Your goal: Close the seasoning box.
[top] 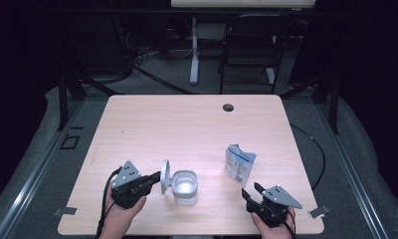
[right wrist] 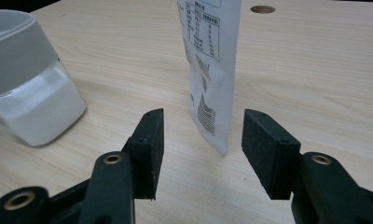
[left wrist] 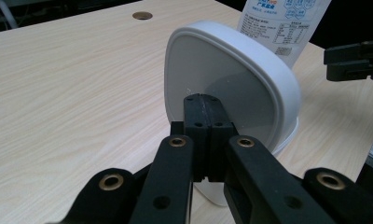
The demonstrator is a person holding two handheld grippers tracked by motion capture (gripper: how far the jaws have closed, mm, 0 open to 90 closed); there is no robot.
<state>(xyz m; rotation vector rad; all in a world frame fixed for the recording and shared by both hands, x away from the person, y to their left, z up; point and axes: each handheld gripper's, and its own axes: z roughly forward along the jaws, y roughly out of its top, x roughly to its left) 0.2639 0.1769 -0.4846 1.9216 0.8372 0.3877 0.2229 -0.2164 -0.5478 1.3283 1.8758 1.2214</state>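
High view is showing the left gripper (top: 154,178) pinching the edge of the white rounded plastic lid (top: 164,176), which is standing on edge, tilted up beside the clear squarish plastic container (top: 184,187) of white powder near the front of the pale wooden table (top: 187,124). In the left gripper view its jaws are sitting together on the lid's rim. The right gripper (right wrist: 201,154) is waiting with jaws apart, the white printed standing pouch (right wrist: 210,65) just beyond and between them, untouched. Judging from this, the right hand is lining up to take the pouch; it should be advancing squarely, closing mid-height and gently, so the light pouch is not tipping or crumpling
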